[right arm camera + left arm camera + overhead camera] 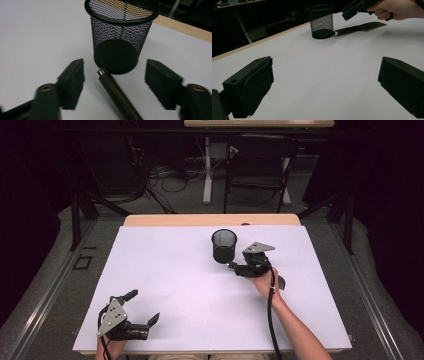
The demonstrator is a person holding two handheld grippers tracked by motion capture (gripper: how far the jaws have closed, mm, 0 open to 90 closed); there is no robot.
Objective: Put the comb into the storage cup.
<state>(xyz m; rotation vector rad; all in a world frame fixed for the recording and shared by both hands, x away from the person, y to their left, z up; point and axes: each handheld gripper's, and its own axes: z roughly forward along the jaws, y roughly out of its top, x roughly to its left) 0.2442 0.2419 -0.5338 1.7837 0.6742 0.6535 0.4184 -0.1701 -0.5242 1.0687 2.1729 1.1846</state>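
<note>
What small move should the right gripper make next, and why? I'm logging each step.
Probably lower and close on the spatula handle. The right gripper is open, its jaws either side of the handle, which lies on the table with its tip at the mesh cup.

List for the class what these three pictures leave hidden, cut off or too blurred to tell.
- Spatula: in the high view, the right gripper and hand cover most of it.
- Spatula handle: in the right gripper view, the bottom edge cuts it off.
- Mesh cup: its far side faces away in every view.
- Left gripper: the hand holding it runs off the high view's bottom edge.
</note>
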